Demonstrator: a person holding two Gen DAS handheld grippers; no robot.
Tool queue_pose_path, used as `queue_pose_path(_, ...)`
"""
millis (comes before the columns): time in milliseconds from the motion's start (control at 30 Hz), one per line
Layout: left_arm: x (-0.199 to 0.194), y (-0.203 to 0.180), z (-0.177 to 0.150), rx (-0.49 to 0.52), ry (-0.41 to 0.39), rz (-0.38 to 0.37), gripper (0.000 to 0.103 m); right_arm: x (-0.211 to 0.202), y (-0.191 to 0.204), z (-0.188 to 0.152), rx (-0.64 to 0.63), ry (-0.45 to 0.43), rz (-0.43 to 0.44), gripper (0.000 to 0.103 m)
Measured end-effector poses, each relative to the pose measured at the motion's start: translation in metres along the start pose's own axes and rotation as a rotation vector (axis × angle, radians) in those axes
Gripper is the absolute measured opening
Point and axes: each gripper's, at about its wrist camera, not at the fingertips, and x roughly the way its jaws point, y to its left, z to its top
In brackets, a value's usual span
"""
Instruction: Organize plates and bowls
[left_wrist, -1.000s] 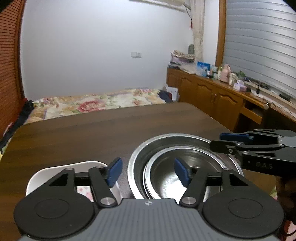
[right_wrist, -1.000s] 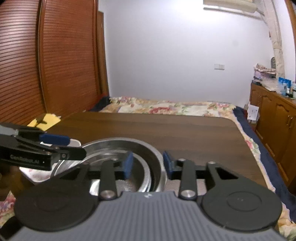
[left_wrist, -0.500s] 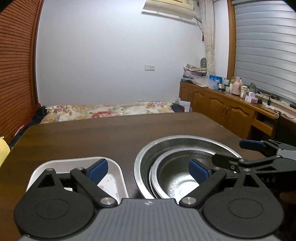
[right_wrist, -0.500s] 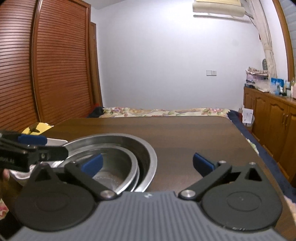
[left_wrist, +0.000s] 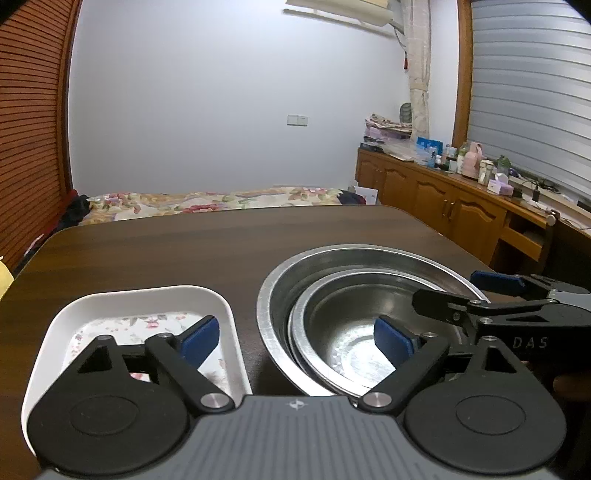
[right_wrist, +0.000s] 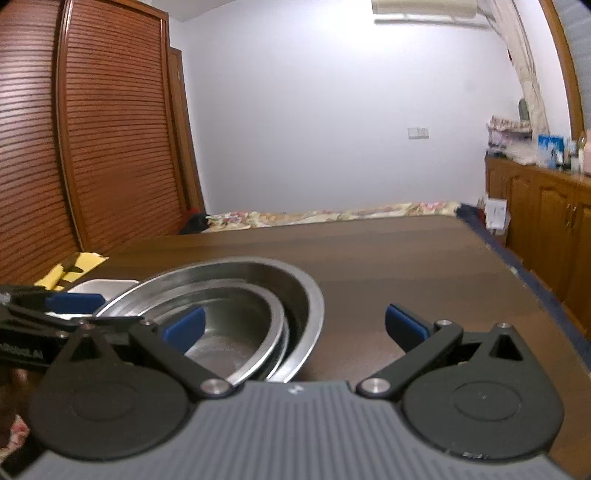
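Observation:
Steel bowls sit nested on the dark wooden table: a large outer bowl with smaller bowls inside. Left of them lies a white rectangular plate with a floral bottom. My left gripper is open, one blue pad over the plate and the other over the inner bowl, holding nothing. My right gripper is open too, straddling the big bowl's right rim with nothing between its fingers. The right gripper shows from the side in the left wrist view.
A bed with a floral cover lies beyond the table's far edge. Wooden cabinets topped with bottles and boxes run along the right wall. Slatted wardrobe doors stand at left. A yellow object sits off the table's left corner.
Both grippers opened wide from nearly shut and drew back a little from the bowls. The views tilted upward, showing more of the wall. The bowls and plate stayed in place.

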Motion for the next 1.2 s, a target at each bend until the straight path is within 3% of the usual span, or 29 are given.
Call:
queue_pose_path(267, 0.0009, 0.0004, -0.0017, -0.01, 0.008, -0.011, 0.077, -0.0043, 0.0046, -0.0075, 0.032, 0.004, 0.017, 0.102)
queue_pose_path(300, 0.0009, 0.0003, -0.0014, -0.009, 0.006, -0.01, 0.076, -0.0046, 0.005, -0.0071, 0.032, 0.001, 0.019, 0.098)
queue_pose_path(333, 0.0007, 0.0006, -0.0013, -0.01, 0.005, -0.008, 0.075, -0.0051, 0.0059, -0.0069, 0.031, 0.0, 0.021, 0.087)
queue_pose_path(367, 0.0005, 0.0008, -0.0011, -0.011, 0.003, -0.005, 0.074, -0.0045, 0.0061, -0.0066, 0.032, 0.004, 0.02, 0.084)
queue_pose_path(700, -0.0031, 0.0004, -0.0028, -0.015, 0.012, -0.019, 0.05, -0.004, 0.0043, -0.0071, 0.048, 0.011, 0.034, 0.068)
queue_pose_path(933, -0.0011, -0.0021, -0.0035, -0.011, 0.016, -0.018, 0.048, -0.0024, 0.0061, -0.0086, 0.05, 0.016, 0.037, 0.055)
queue_pose_path(1200, -0.0002, -0.0023, -0.0017, -0.016, 0.016, -0.012, 0.043, -0.0019, 0.0103, -0.0107, 0.043, 0.015, 0.032, 0.046)
